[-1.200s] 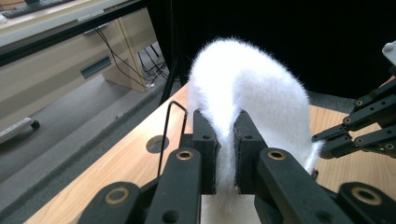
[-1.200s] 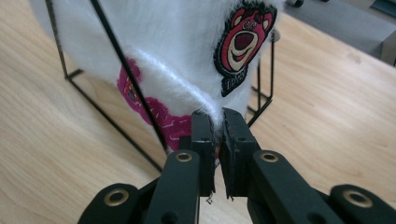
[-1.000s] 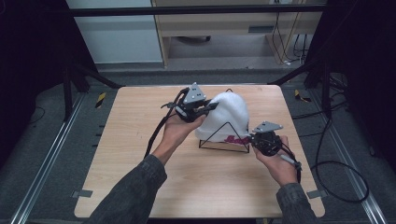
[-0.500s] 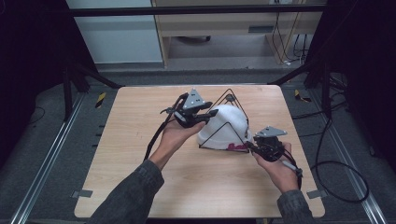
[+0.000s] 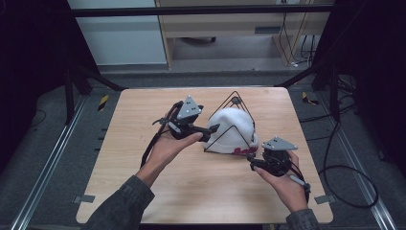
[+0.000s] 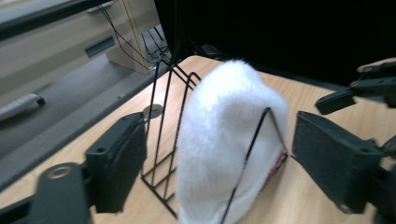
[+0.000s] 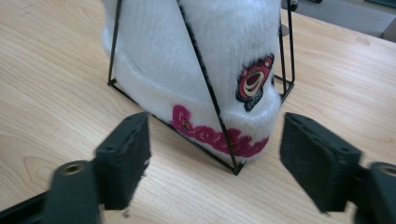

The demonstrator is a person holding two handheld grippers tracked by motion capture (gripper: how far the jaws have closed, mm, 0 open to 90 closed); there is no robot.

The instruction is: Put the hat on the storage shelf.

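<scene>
A white fuzzy hat (image 5: 230,132) with pink lettering and a bear patch sits in a black wire pyramid stand (image 5: 234,100) at the middle of the table. The stand's wires cross the hat's outside (image 7: 205,93), and its tip rises above the hat. My left gripper (image 5: 211,130) is just left of the hat and my right gripper (image 5: 252,163) is at its near right corner. Both pairs of jaws have just been opening and stand wide apart, pressing on nothing. The hat (image 6: 229,140) lies ahead of the left gripper (image 6: 224,158). The hat's brim (image 7: 219,135) lies ahead of the right gripper (image 7: 215,154).
The wooden table (image 5: 143,191) has bare wood all around the stand. Beyond its far edge are a pale cabinet (image 5: 119,38) and a low shelf. Cables (image 5: 335,163) trail over the floor at the right. Metal rails run along both sides of the table.
Both grippers have let go of the hat, opened their jaws and drawn back from it. The hat has sunk lower, so the stand's tip now shows above it.
</scene>
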